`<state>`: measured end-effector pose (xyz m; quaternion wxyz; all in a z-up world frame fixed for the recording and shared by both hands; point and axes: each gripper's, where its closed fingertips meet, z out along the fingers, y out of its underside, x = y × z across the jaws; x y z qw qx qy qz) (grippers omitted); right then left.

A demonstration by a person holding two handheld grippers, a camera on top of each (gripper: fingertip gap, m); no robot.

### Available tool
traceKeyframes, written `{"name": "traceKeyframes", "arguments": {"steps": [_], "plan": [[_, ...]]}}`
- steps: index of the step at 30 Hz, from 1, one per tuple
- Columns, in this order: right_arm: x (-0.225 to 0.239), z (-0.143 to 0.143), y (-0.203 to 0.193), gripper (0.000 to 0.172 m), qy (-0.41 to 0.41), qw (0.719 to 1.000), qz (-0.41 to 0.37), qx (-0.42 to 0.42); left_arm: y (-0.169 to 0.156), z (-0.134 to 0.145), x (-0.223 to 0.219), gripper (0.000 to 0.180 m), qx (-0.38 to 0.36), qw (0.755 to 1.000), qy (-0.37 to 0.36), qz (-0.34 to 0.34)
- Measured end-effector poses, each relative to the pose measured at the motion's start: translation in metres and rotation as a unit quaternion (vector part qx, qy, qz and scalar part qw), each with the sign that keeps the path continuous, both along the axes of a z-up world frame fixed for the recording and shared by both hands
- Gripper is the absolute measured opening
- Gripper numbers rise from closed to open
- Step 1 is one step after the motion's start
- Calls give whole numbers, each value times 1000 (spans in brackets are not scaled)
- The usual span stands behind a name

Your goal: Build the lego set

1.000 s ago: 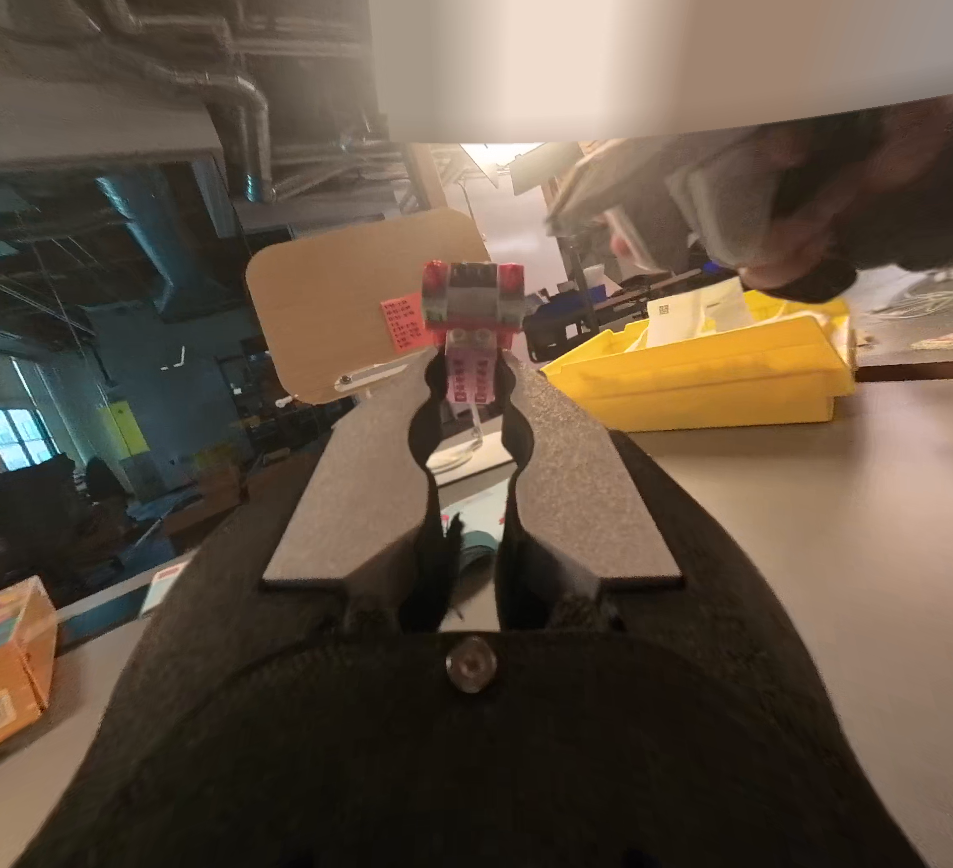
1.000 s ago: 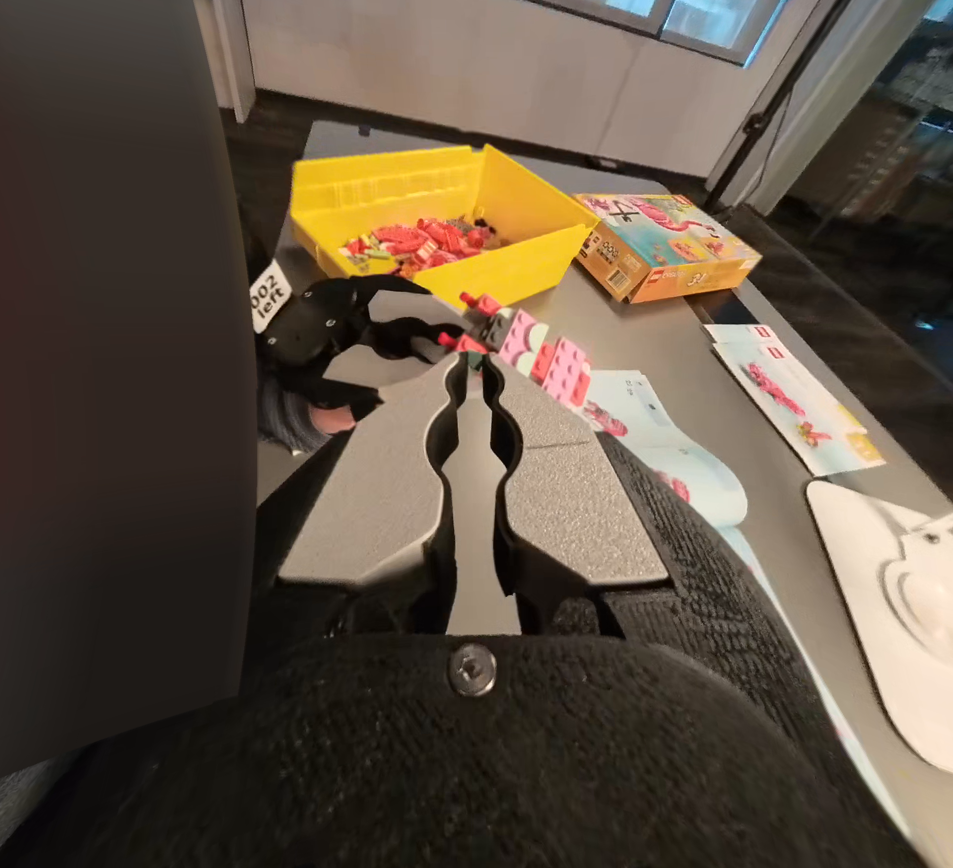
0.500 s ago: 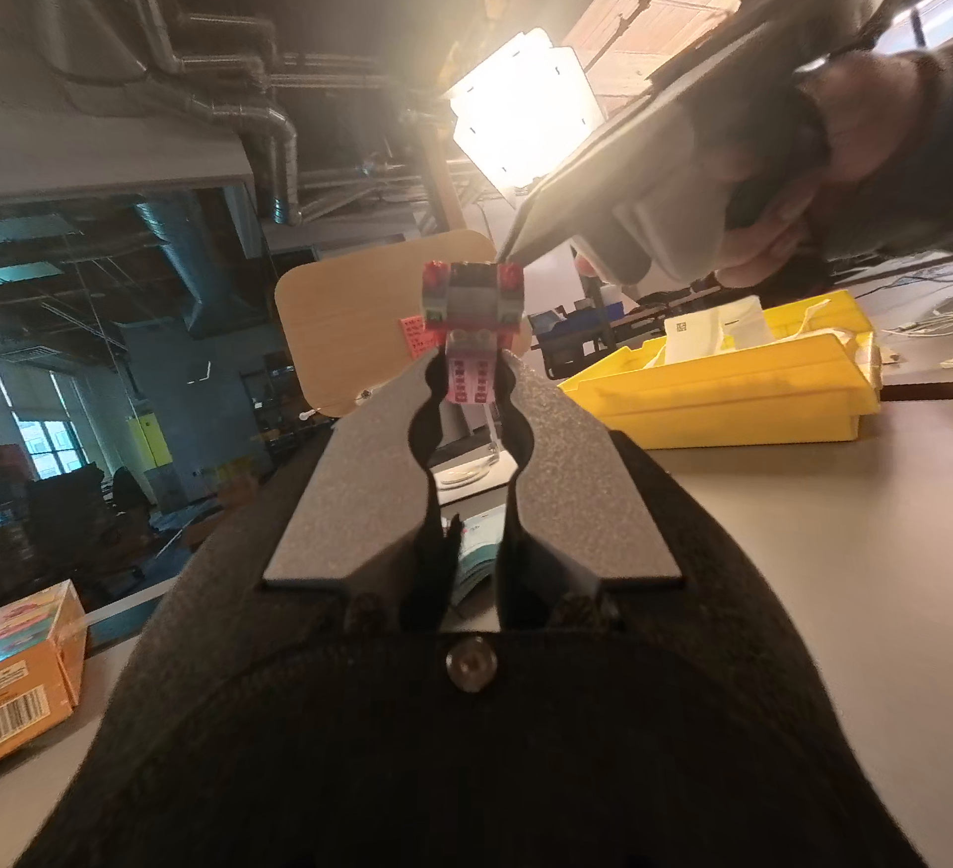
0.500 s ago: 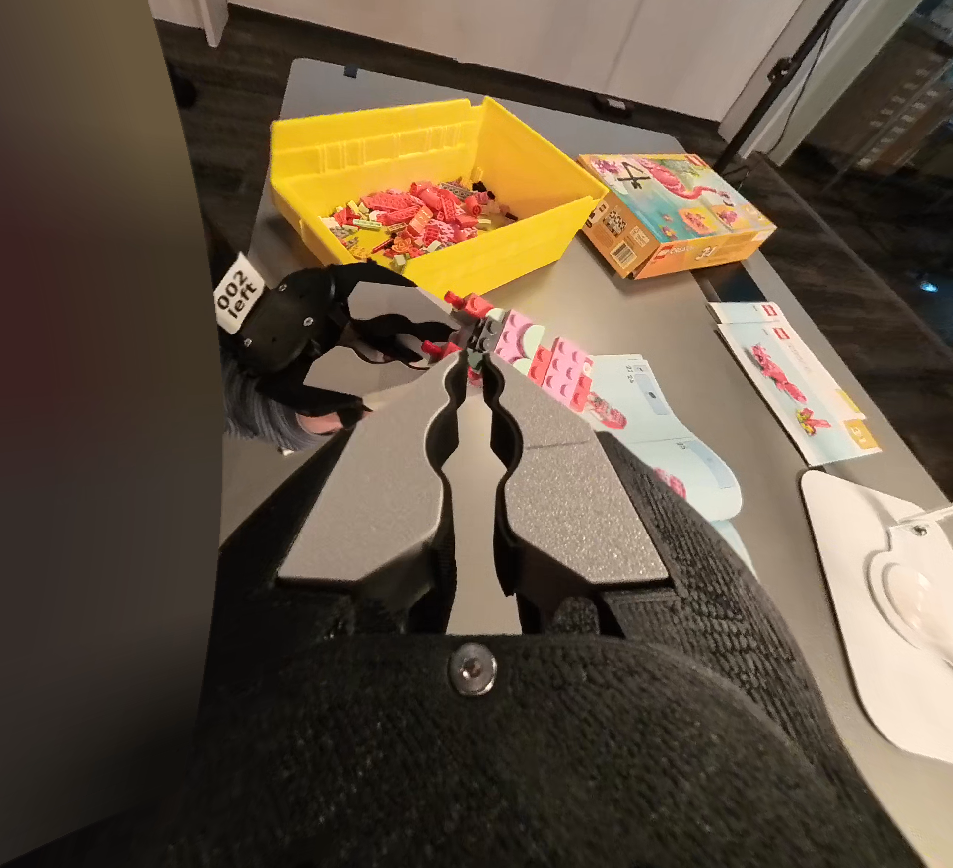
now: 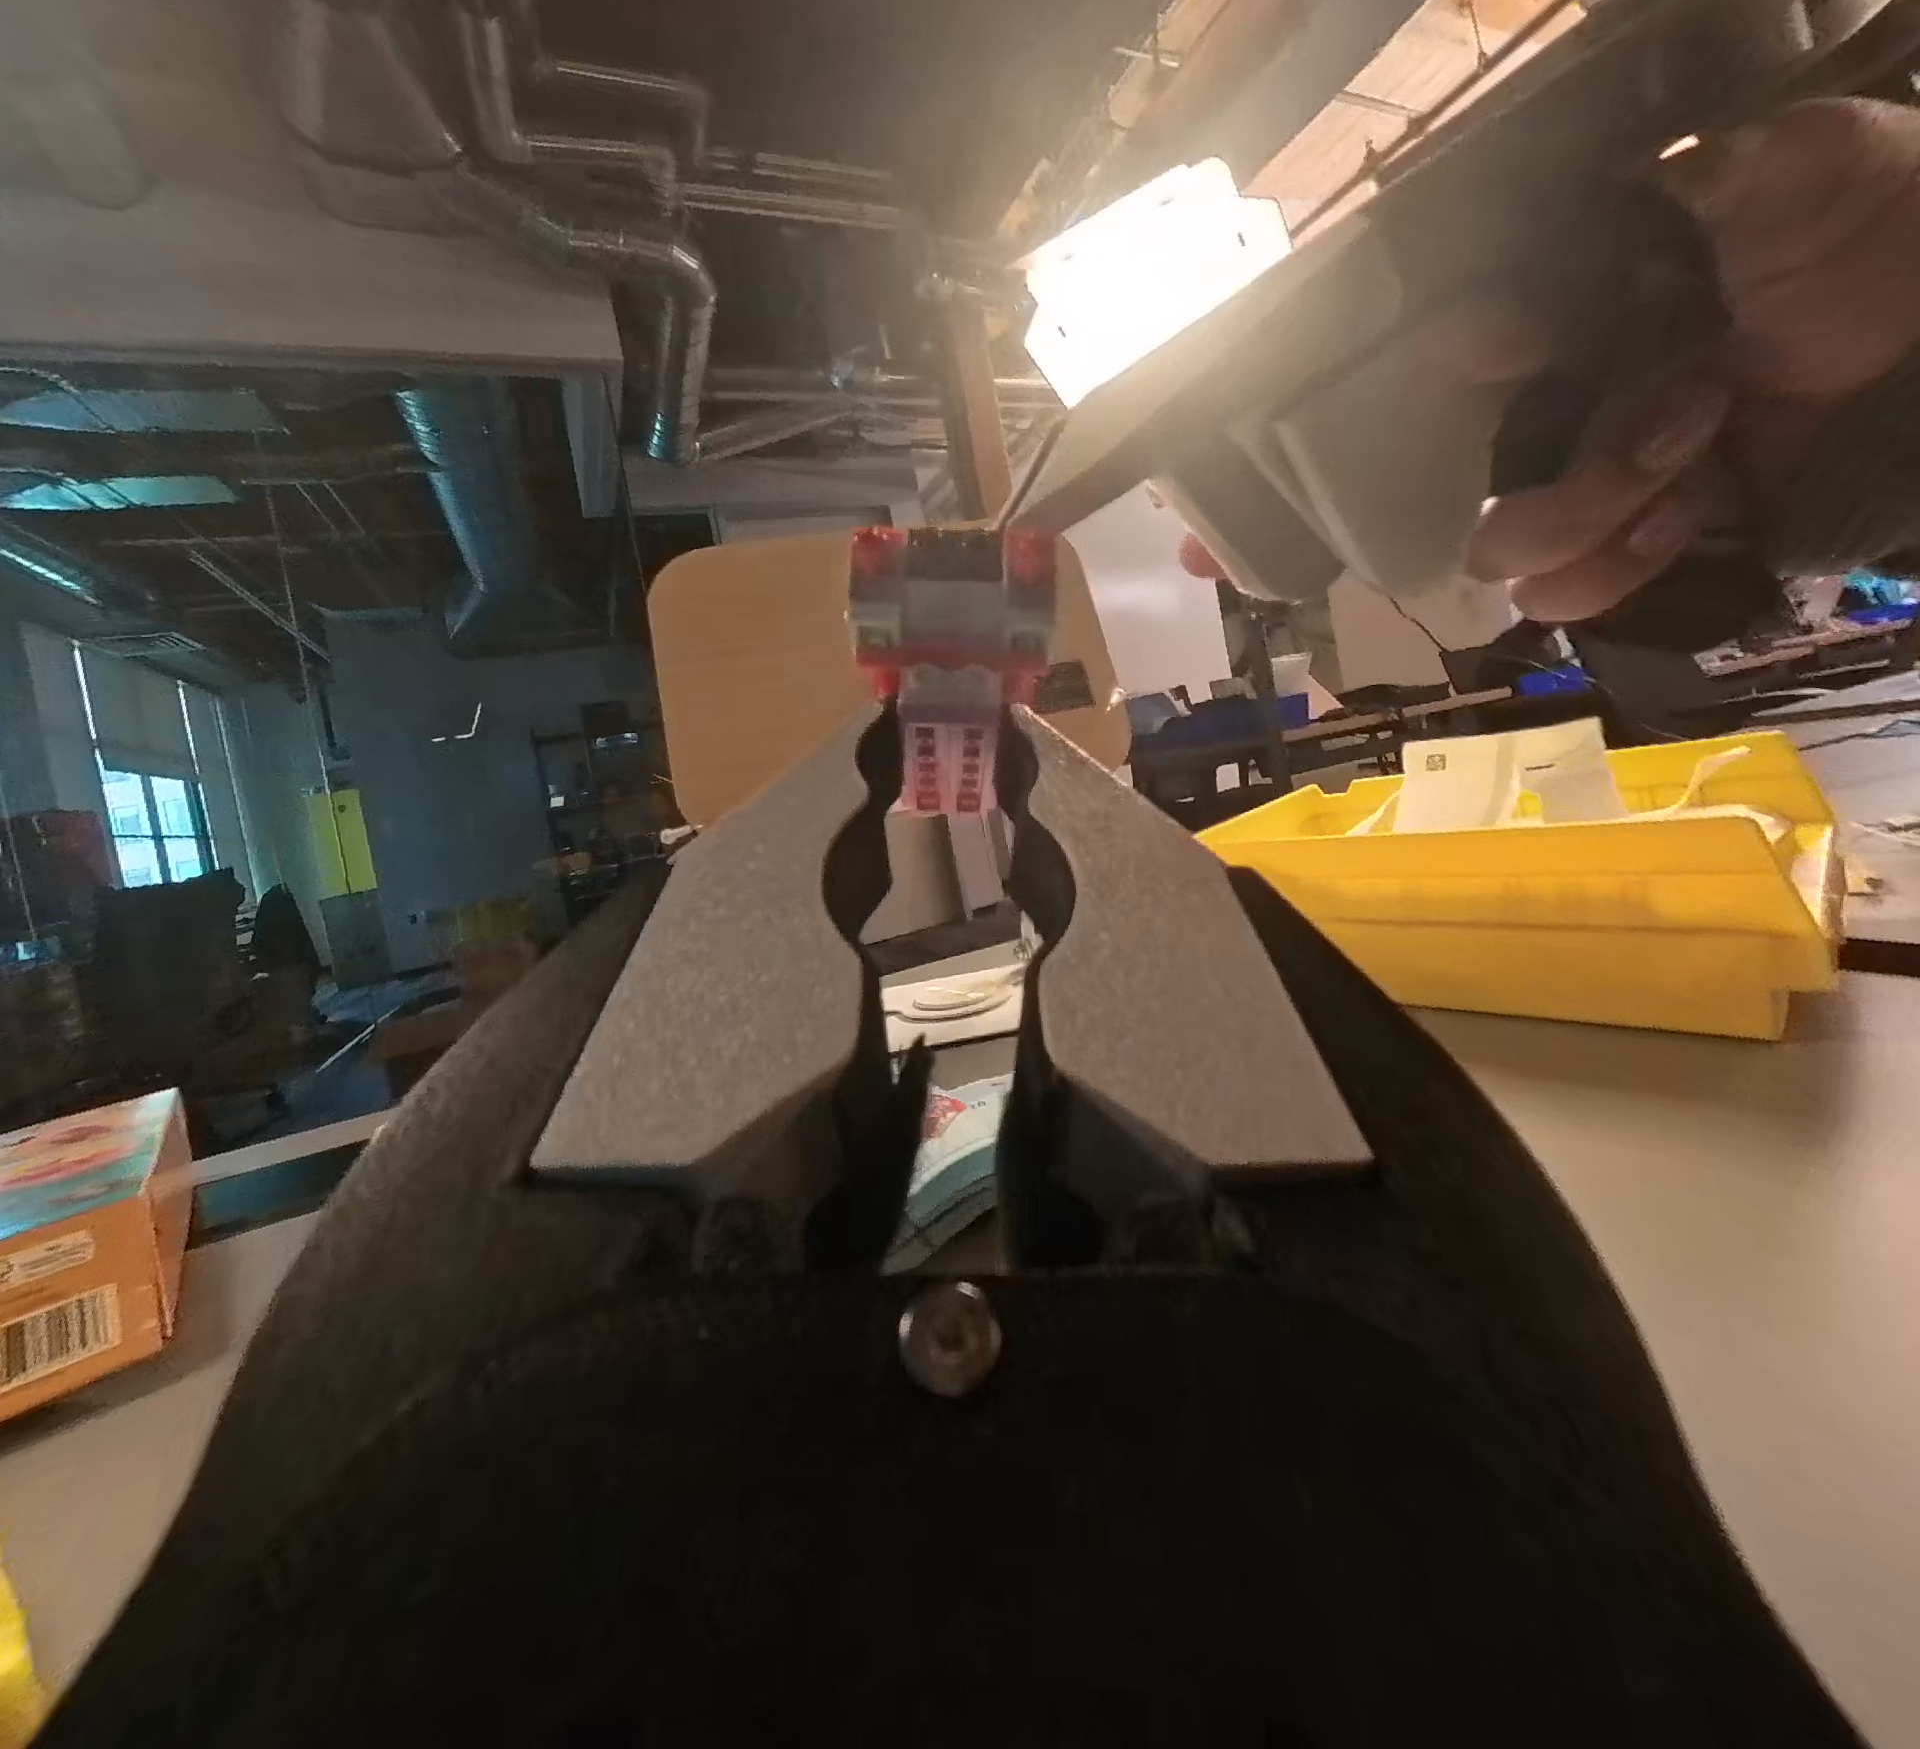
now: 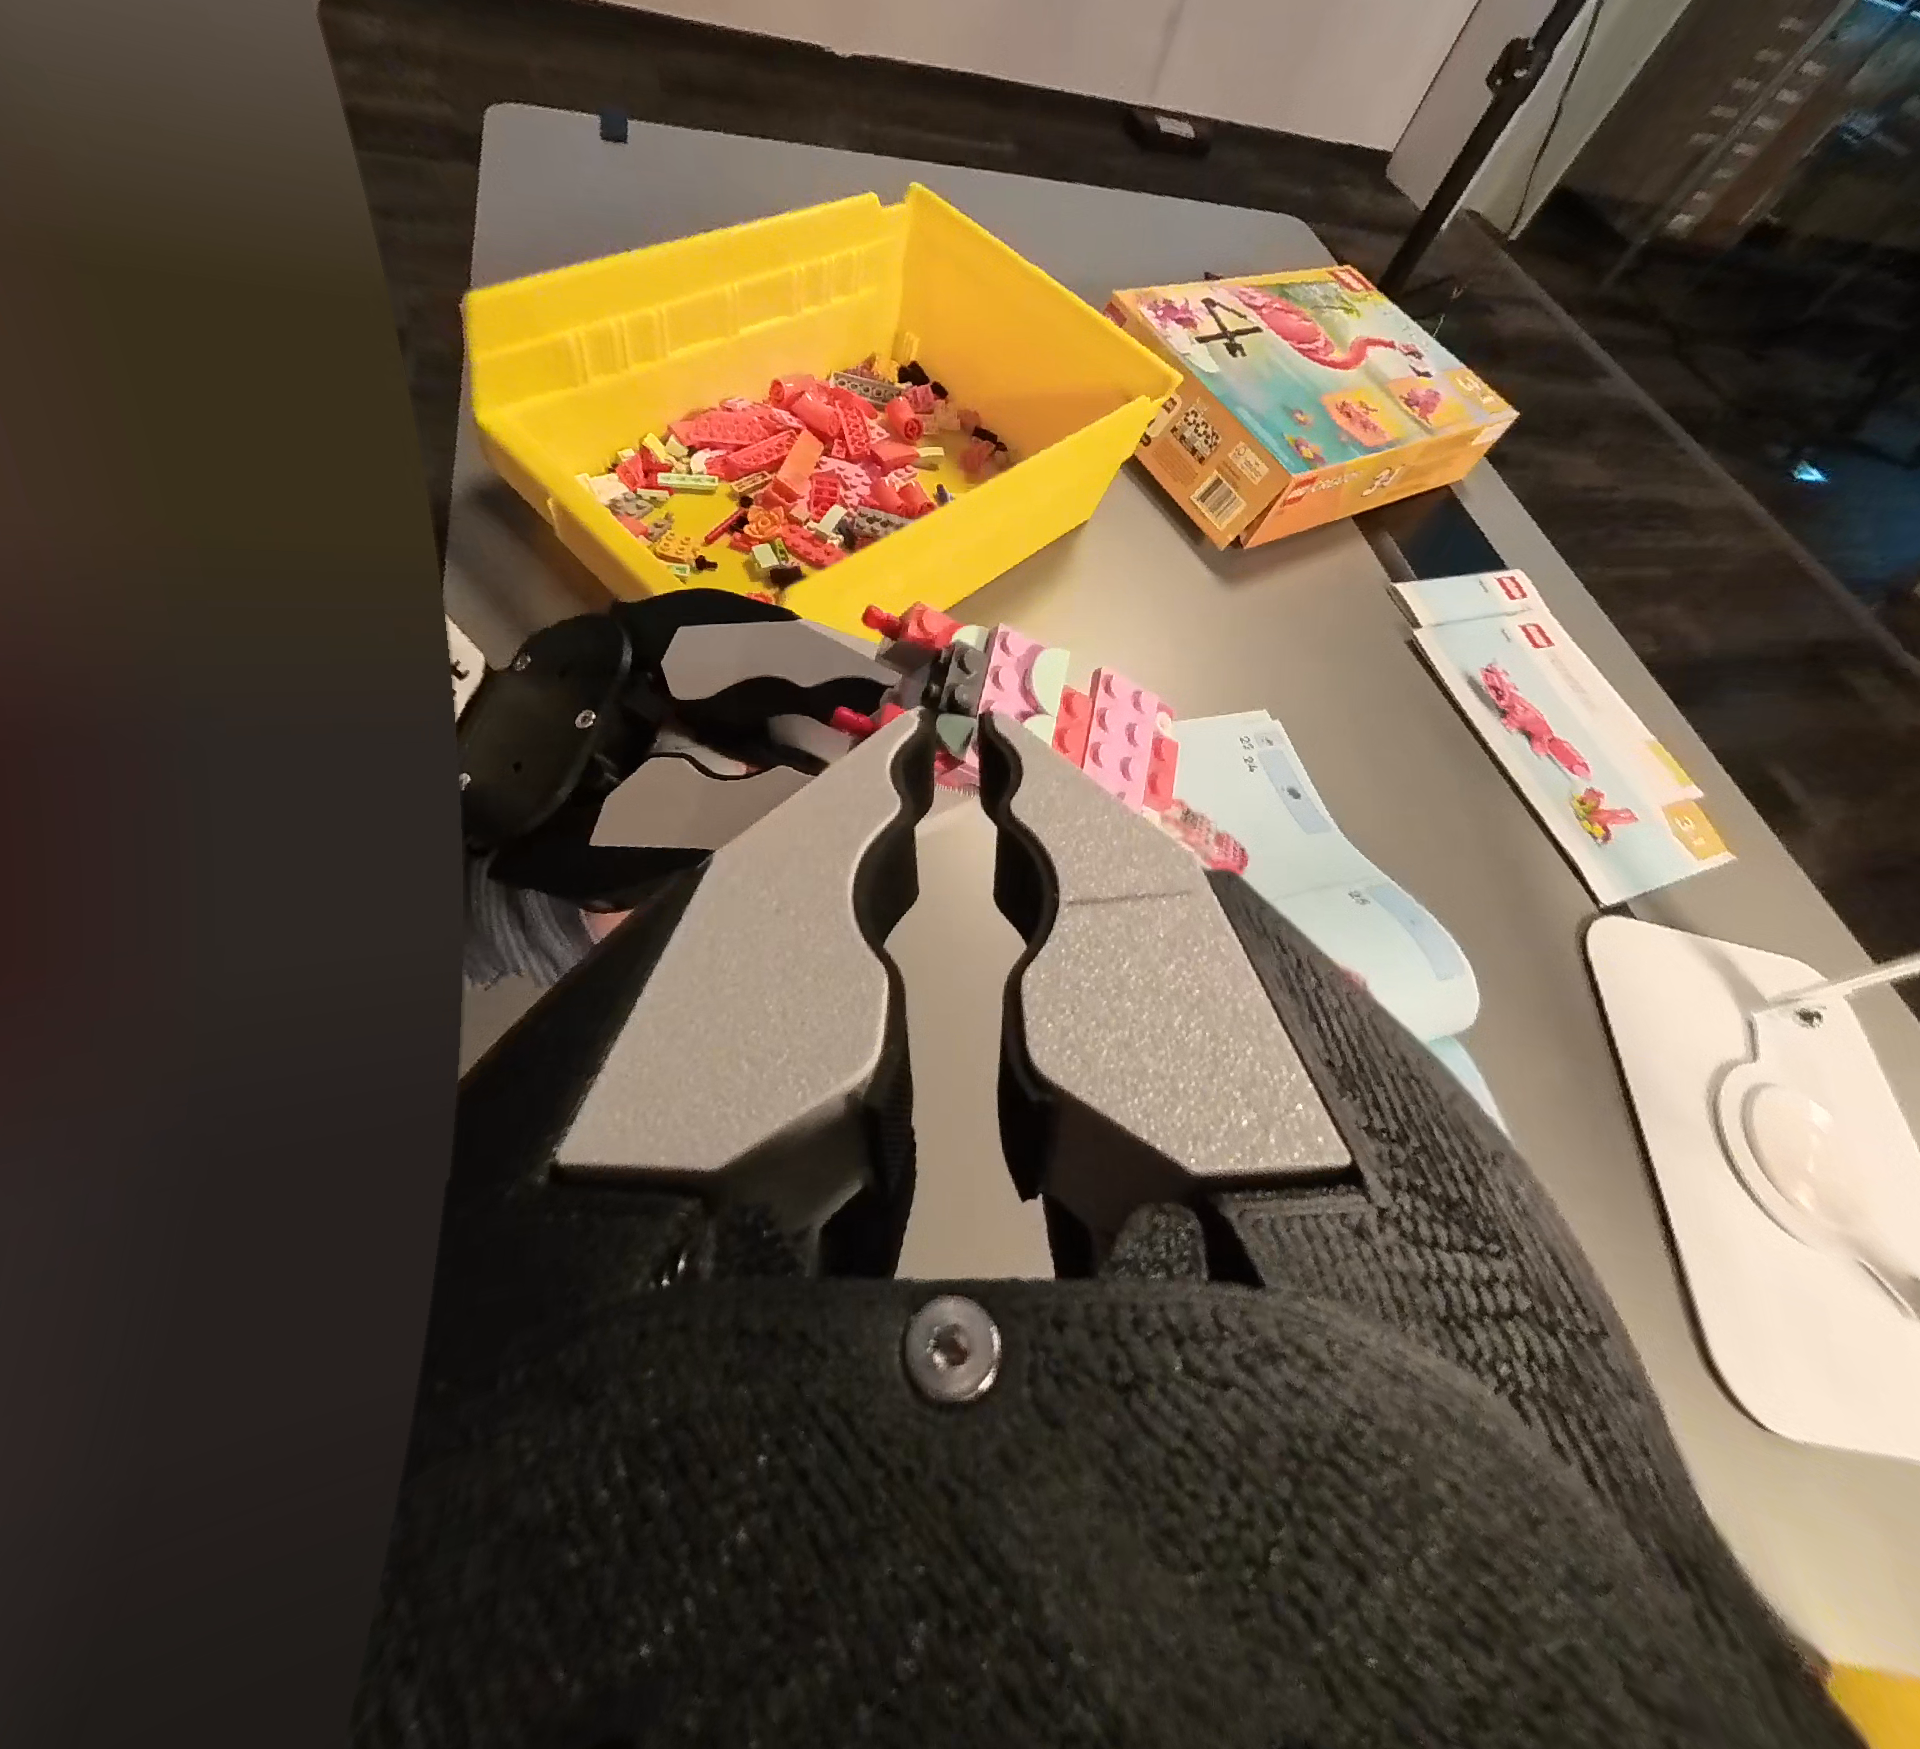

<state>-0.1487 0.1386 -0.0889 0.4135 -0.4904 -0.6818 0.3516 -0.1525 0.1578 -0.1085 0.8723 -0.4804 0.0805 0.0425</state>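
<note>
My left gripper point(image 5: 951, 728) is shut on the pink lower part of a small brick model point(image 5: 951, 639) of pink, red and grey bricks and holds it up above the table. In the right wrist view the left gripper point(image 6: 868, 707) comes in from the left with the model point(image 6: 1039, 691) sticking out to the right. My right gripper point(image 6: 948, 738) stands at the model's near side with its jaws a narrow gap apart. A pale green piece of the model shows in that gap, with nothing gripped. In the left wrist view the right gripper's fingertip point(image 5: 1023, 510) touches the model's top right corner.
A yellow bin point(image 6: 997, 317) of loose red and pink bricks stands behind the model, with an orange set box point(image 6: 1309, 411) to its right. Booklets point(image 6: 1558, 723) and an open booklet point(image 6: 1340, 858) lie on the grey table. A white stand base point(image 6: 1714, 1128) is at the right. A second yellow bin point(image 5: 1507, 899) shows in the left wrist view.
My right gripper's jaws, nearly together before, have parted a little at the model. The left gripper keeps the same hold on the model, and the right gripper has tilted to look down more steeply.
</note>
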Motion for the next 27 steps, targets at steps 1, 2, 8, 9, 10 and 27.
{"name": "traceKeyframes", "arguments": {"steps": [1, 2, 8, 9, 10, 27], "plan": [[-1, 1, -1, 6, 1, 1000, 0, 4, -1, 1, -1, 15, 1, 1000, -5, 0], [-3, 1, -1, 6, 2, 1000, 0, 9, -1, 1, -3, 15, 2, 1000, -9, 0], [-8, 3, -3, 7, 8, 1000, 1, 20, -3, 3, -7, 15, 5, 1000, -23, -3], [-8, 3, -2, 7, 10, 1000, 1, 19, -3, 3, -7, 15, 5, 1000, -25, -5], [-9, 3, -2, 8, 12, 1000, 1, 18, -3, 3, -7, 15, 5, 1000, -27, -6], [-11, 11, -8, 24, 84, 996, 9, 30, -4, 3, -10, 15, 5, 999, -42, -13]]}}
